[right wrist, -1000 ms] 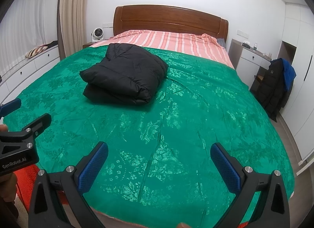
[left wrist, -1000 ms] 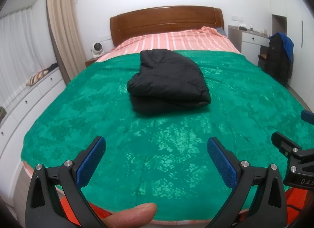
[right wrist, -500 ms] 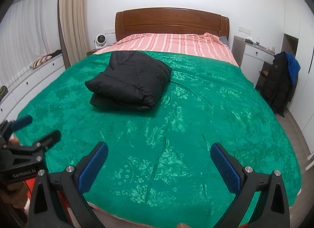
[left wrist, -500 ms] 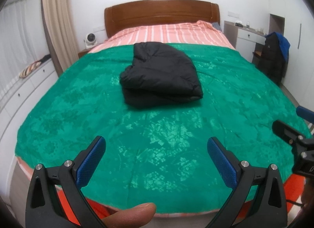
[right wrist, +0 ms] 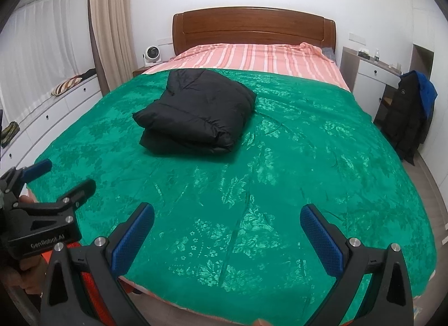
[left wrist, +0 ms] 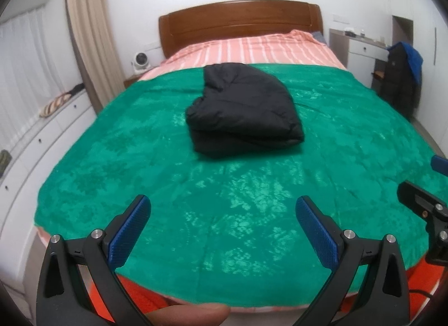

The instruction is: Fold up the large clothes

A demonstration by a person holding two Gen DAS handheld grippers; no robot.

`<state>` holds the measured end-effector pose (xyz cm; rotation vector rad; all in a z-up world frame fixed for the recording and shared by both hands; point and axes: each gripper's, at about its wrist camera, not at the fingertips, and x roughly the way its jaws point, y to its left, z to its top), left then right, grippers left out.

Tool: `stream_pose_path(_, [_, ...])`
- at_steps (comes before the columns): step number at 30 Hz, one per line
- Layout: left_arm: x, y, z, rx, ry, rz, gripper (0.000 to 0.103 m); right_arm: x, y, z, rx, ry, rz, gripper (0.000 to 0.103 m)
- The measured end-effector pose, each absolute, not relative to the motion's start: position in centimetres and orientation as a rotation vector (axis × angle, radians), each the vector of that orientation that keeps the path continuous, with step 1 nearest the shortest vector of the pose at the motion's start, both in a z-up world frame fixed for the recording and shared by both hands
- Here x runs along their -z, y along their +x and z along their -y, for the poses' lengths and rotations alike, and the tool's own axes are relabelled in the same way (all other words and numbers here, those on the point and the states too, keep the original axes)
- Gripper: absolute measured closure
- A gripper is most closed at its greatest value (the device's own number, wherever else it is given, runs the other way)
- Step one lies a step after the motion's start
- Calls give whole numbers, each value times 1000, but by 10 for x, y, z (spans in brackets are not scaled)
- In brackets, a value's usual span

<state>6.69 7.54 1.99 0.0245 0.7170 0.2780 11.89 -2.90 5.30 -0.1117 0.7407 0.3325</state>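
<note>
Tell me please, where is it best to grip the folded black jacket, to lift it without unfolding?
Probably the thick folded edge of the black jacket, nearest the foot of the green bedspread. Come low from that side: the stacked layers meet there, so one pinch should hold them together.

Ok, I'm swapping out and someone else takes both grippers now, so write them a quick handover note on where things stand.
Left gripper: open, empty, held off the foot of the bed.
Right gripper: open, empty, beside it.
Black puffer jacket: lies folded into a compact stack on the green bedspread, toward the headboard; neither gripper touches it.
Done: the folding looks finished.
Left: probably nothing on this garment. A dark jacket hangs by the desk at the right; whether it is part of the job, I can't tell.
</note>
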Motion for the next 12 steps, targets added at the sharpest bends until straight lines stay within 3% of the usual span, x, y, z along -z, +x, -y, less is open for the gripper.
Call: stream_pose_path(12, [-17,65,-80,-279,9,-699,0,-47,121,29,-326,-113,-749,0])
